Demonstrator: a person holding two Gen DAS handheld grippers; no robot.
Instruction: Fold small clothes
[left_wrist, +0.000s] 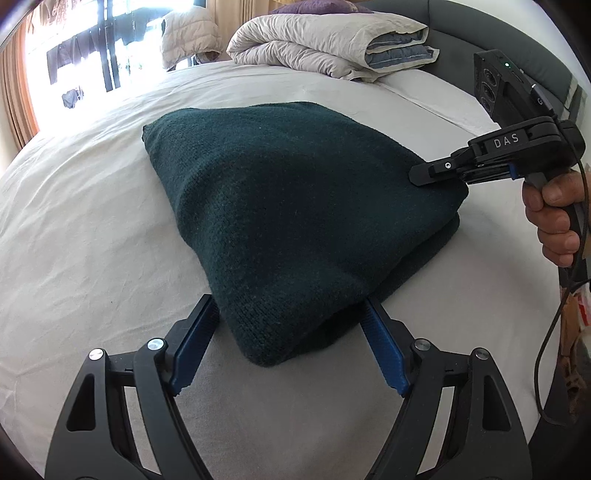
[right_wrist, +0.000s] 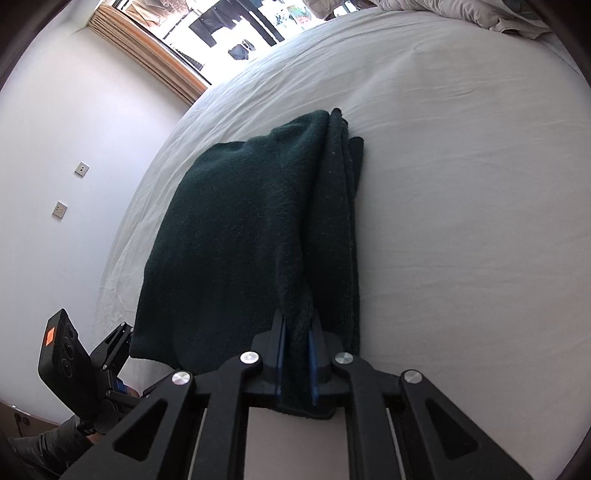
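Note:
A dark green knitted garment (left_wrist: 280, 206) lies folded in layers on the white bed sheet (left_wrist: 92, 229). My left gripper (left_wrist: 290, 306) is open, its blue-padded fingers on either side of the garment's near corner. My right gripper (left_wrist: 417, 177) is shut on the garment's right edge, held by a hand. In the right wrist view the garment (right_wrist: 229, 236) stretches away from me, and my right gripper (right_wrist: 297, 321) pinches a bunched fold of it between its blue pads. The left gripper's body (right_wrist: 110, 350) shows at the lower left, its fingertips hidden behind the cloth.
A folded cream and blue duvet (left_wrist: 332, 44) and a purple pillow (left_wrist: 314, 5) lie at the head of the bed by a grey headboard (left_wrist: 498, 33). A window with orange curtains (left_wrist: 14, 92) is at left. A white wall with switch plates (right_wrist: 59, 210) stands beside the bed.

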